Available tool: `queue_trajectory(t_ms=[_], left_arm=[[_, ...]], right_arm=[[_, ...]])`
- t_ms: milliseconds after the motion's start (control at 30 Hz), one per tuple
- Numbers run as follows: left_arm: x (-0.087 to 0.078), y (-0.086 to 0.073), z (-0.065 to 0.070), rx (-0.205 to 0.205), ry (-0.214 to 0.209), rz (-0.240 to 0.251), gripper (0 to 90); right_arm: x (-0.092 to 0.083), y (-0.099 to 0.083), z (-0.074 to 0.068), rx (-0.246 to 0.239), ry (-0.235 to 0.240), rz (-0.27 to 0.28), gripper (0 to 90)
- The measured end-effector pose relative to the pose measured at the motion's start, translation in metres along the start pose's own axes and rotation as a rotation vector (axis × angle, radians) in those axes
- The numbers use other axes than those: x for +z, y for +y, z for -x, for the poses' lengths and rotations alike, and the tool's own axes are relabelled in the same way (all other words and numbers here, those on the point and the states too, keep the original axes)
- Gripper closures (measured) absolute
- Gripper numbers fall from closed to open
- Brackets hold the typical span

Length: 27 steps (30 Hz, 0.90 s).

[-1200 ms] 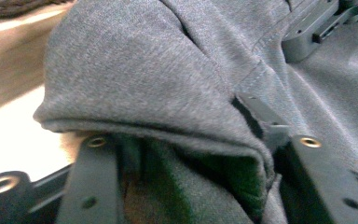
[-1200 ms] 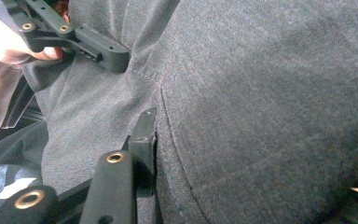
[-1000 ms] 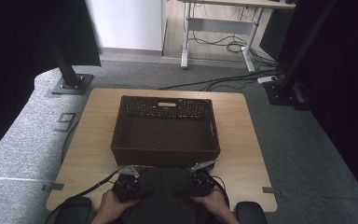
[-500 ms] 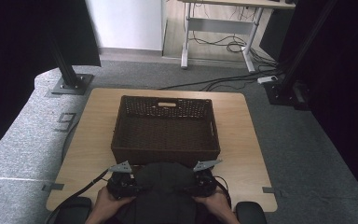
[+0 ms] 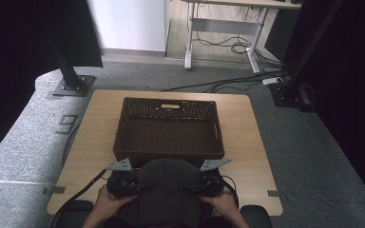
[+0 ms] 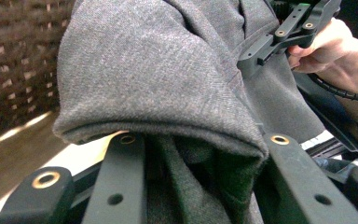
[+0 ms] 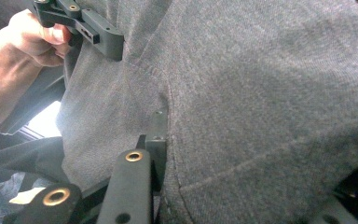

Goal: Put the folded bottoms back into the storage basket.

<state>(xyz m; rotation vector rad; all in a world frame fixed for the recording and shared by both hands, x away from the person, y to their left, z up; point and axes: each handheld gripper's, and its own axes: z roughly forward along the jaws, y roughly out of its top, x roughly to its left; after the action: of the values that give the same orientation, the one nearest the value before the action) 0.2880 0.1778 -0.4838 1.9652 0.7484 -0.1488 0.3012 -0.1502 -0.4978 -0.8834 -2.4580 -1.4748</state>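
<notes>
**Both tongs clamped on the grey cloth, and it's coming up off the surface**

Left tongs (image 5: 140, 184) are pinching the dark grey garment (image 5: 167, 190) on its left side, right tongs (image 5: 192, 184) are doing the same on its right side. In the left gripper view the left tongs (image 6: 200, 154) have a folded hem of the cloth bunched between the two black jaws, and fabric drapes over both of them. In the right gripper view the right tongs (image 7: 168, 140) are nearly buried in the grey knit (image 7: 261, 93), with a seam running down just beside the one jaw you can see. Both pairs have just been closing a bit more, with the cloth between them the whole time.

Compared with a second ago: the hands, left (image 5: 105, 202) and right (image 5: 223, 202), have lifted, and the garment bulges up higher between them, so it reads as a rounded hump now instead of a flatter heap. The grey three-cornered plates on top of the grippers sit a touch closer to the near wall of the basket in the high view.

The garment hangs at the near edge of the wooden surface (image 5: 95, 142), just in front of the dark wicker basket (image 5: 123, 128), overlapping its near rim in the high view. The basket hasn't shifted.
</notes>
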Motion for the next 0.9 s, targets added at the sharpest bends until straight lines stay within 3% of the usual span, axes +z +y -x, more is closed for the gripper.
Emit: queue_trajectory(t_ms=[267, 533, 900], left_arm=[[-0.009, 0.013, 0.002, 0.023, -0.02, 0.025, 65.2], [-0.018, 0.03, 0.006, 0.053, -0.028, 0.045, 65.2], [-0.031, 0.066, 0.007, 0.09, -0.028, 0.071, 64.9]], right_arm=[[-0.009, 0.013, -0.006, -0.065, -0.008, 0.034, 65.4], [-0.02, 0.029, -0.012, -0.089, -0.019, 0.059, 65.4], [-0.036, 0.061, -0.016, -0.12, -0.054, 0.09, 65.4]])
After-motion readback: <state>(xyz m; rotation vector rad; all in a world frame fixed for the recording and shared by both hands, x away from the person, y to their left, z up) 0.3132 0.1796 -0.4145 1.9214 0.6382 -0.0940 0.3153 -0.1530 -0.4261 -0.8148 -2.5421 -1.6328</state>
